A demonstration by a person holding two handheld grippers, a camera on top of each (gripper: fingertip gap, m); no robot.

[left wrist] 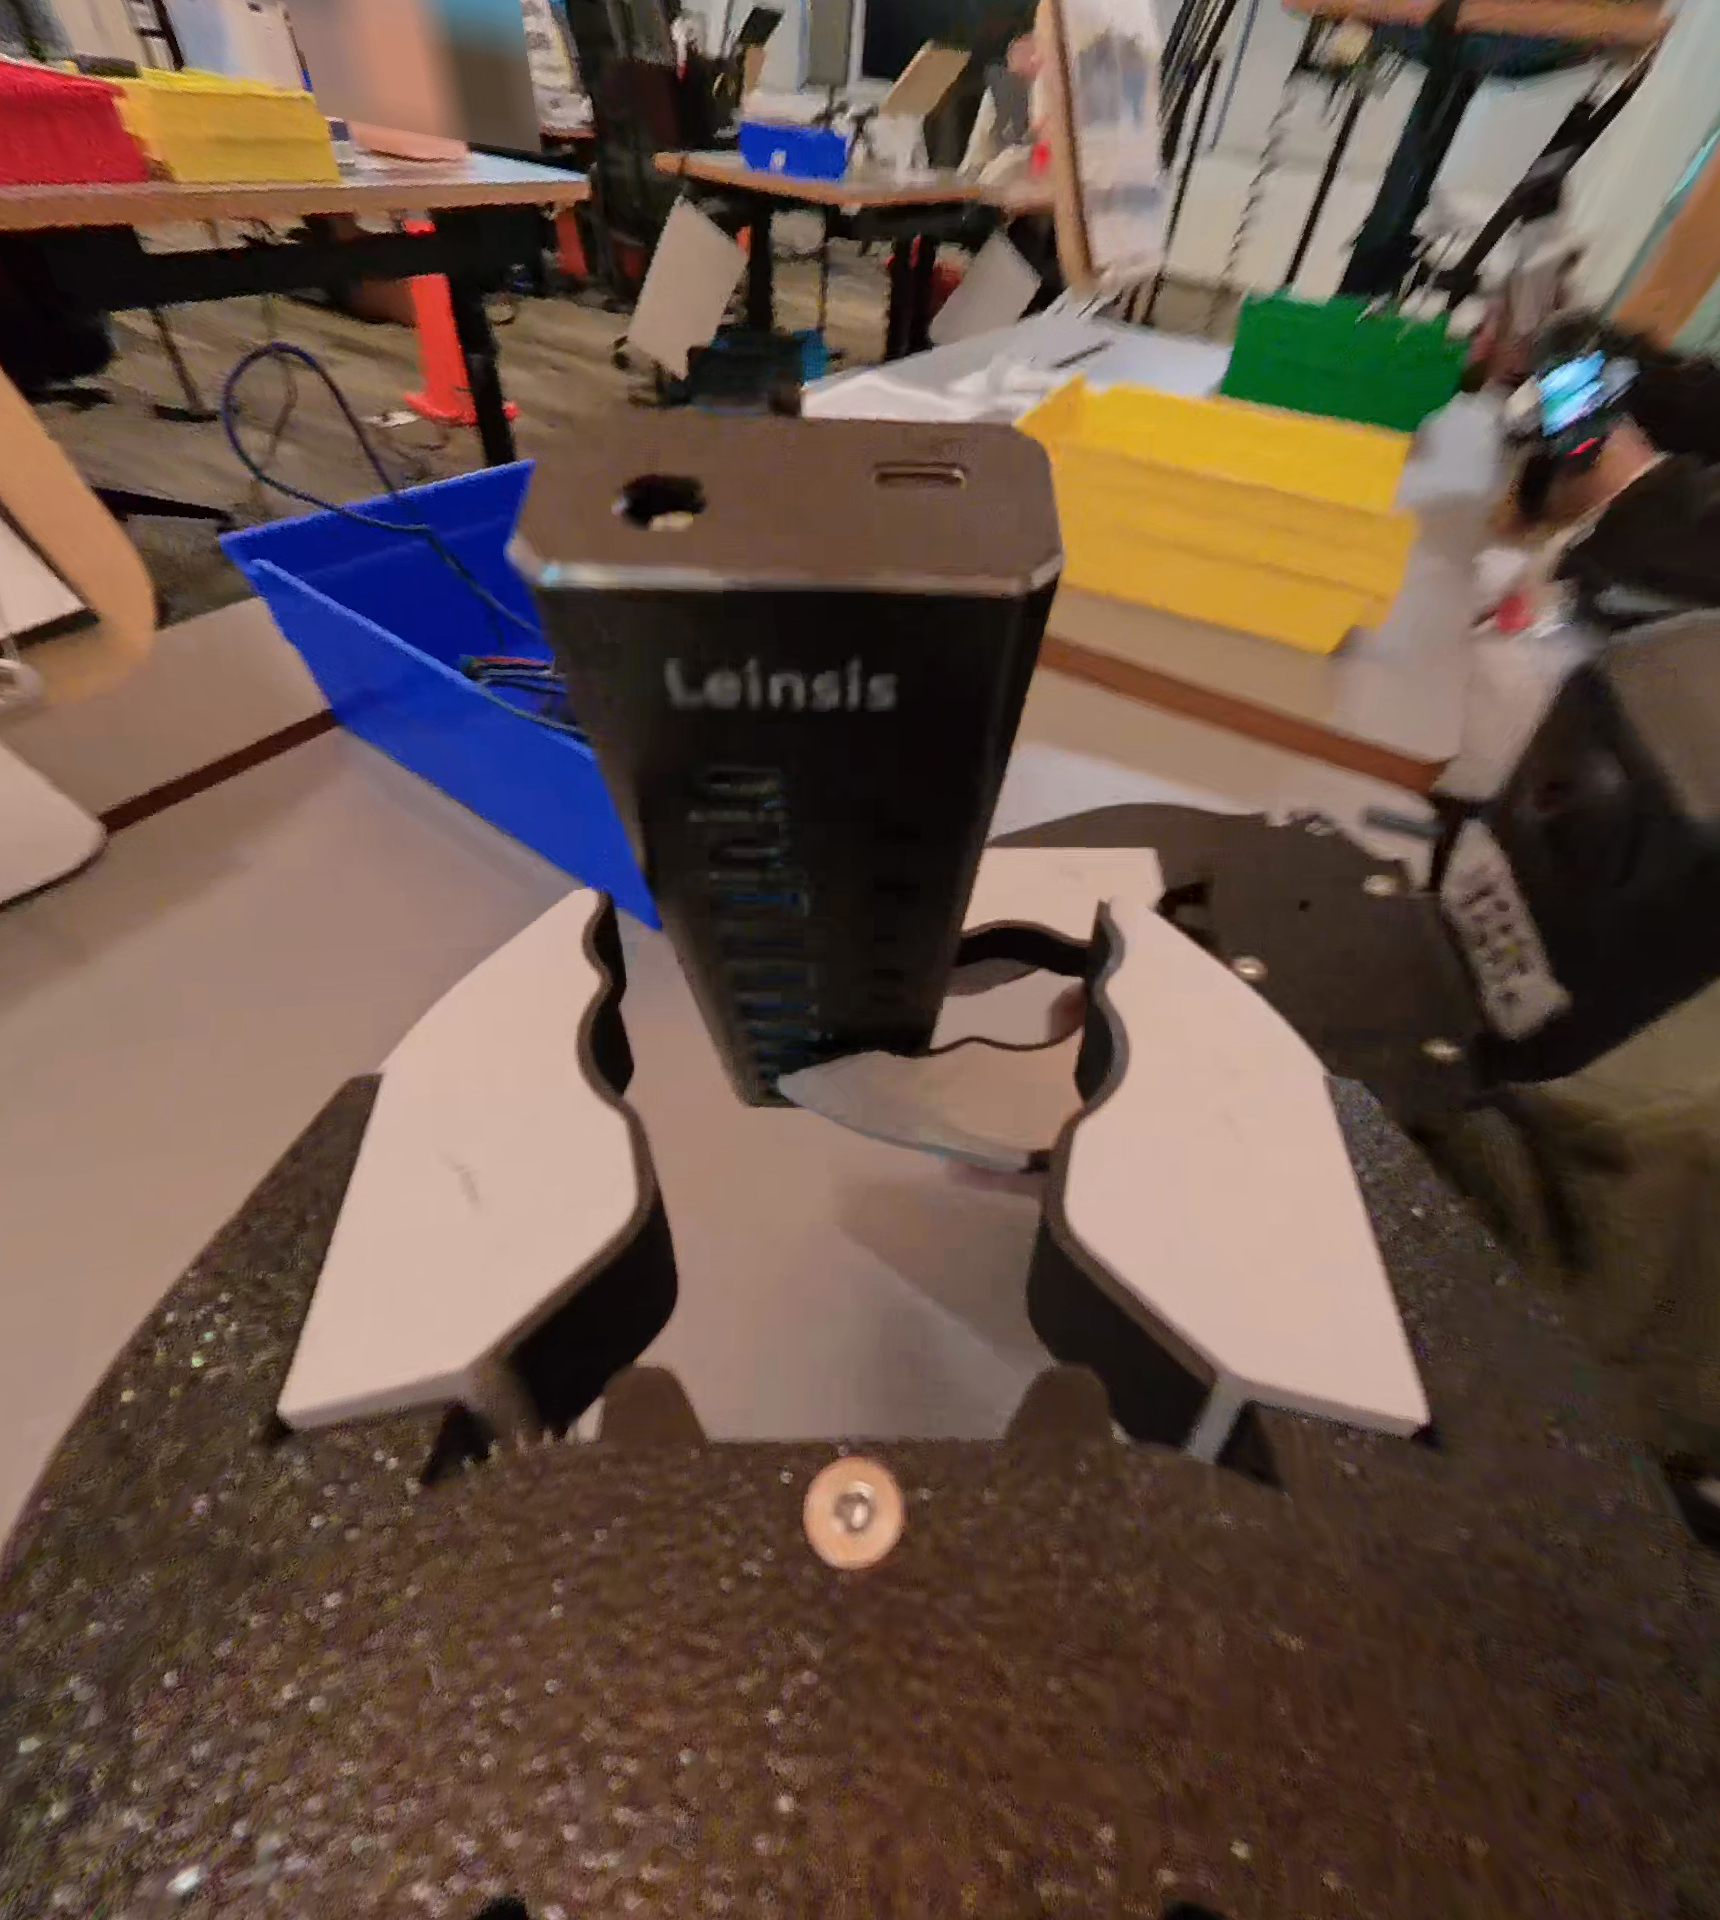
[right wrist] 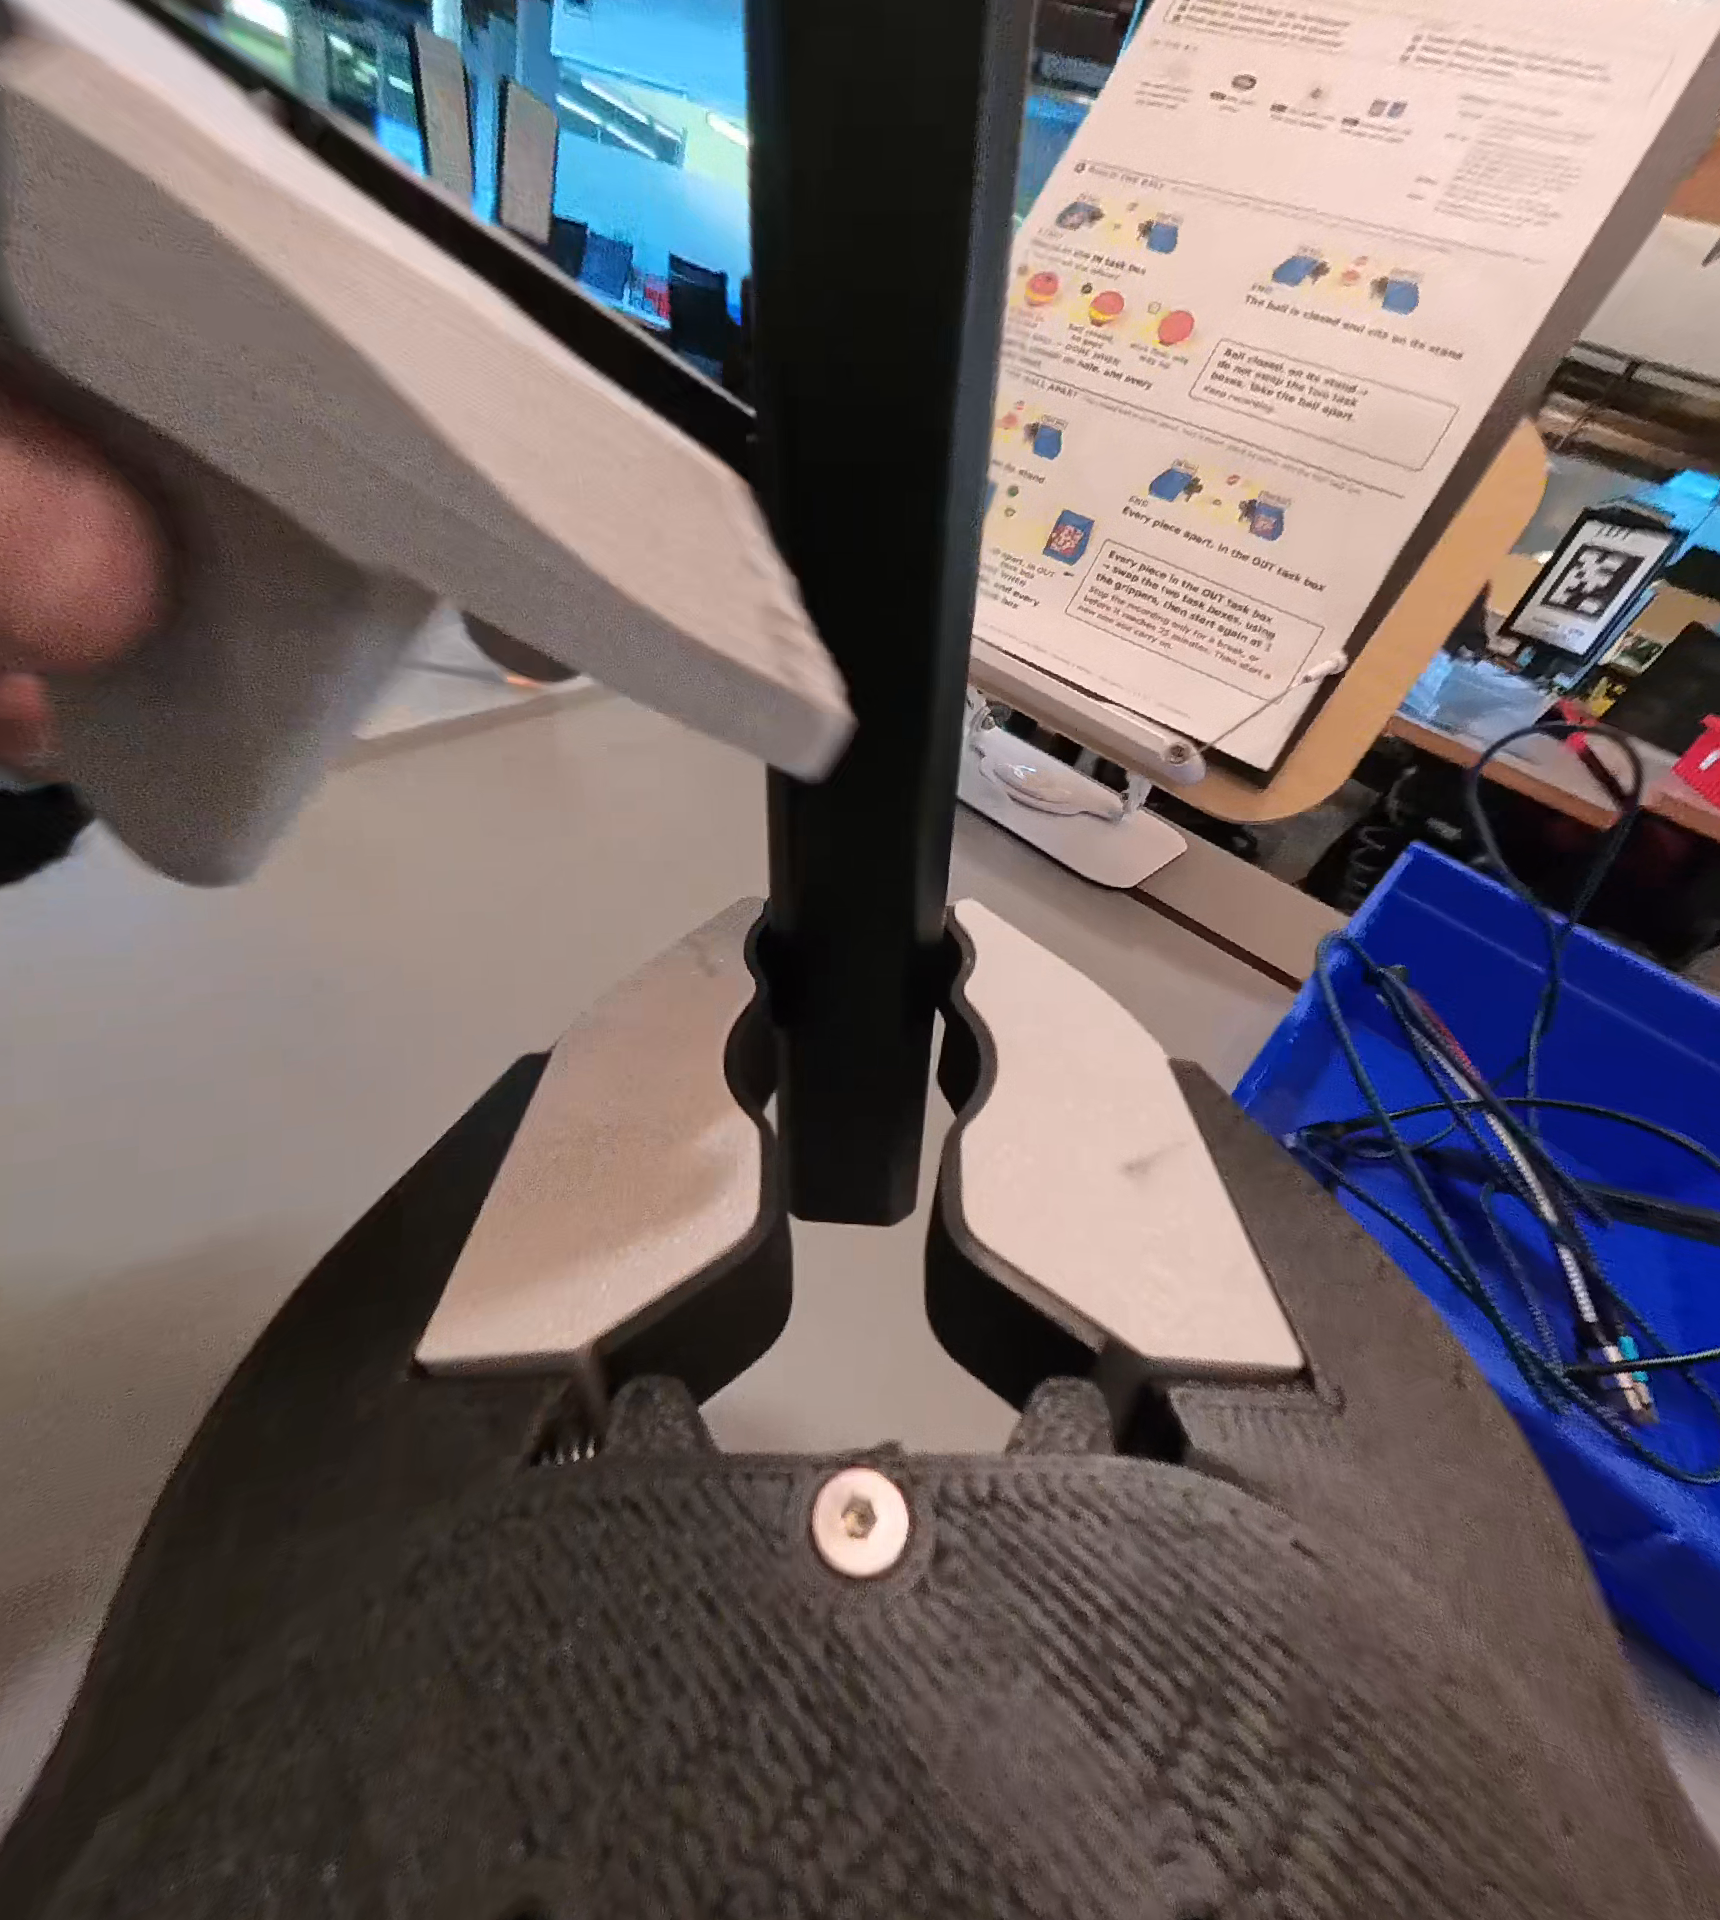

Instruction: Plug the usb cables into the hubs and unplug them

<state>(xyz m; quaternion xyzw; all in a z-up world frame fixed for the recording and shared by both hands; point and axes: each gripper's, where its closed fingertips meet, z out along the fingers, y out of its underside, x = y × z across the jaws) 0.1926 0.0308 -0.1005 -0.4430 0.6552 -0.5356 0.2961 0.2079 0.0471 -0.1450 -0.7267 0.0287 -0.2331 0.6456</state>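
Observation:
A tall black USB hub (left wrist: 794,727) stands upright, its column of ports facing the left wrist view. My left gripper (left wrist: 856,997) is open, with its fingers on either side of the hub's lower part and a gap on each side. My right gripper (right wrist: 856,966) is shut on the hub (right wrist: 861,623) near its lower end and holds it above the grey table (right wrist: 316,1039). Part of the right gripper's white finger (left wrist: 1053,878) shows behind the hub. The left gripper's white finger (right wrist: 368,416) and a hand (right wrist: 4,540) show at upper left. USB cables (right wrist: 1521,1174) lie tangled in a blue bin (right wrist: 1666,1558).
The blue bin (left wrist: 399,644) sits just left of and behind the hub. Yellow bins (left wrist: 1220,520) and a green bin (left wrist: 1344,364) stand at back right. An instruction sheet on a stand (right wrist: 1251,364) rises behind the hub. A person (left wrist: 1614,468) is at the far right. The tips of one gripper are about 5 cm away from the tips of the other.

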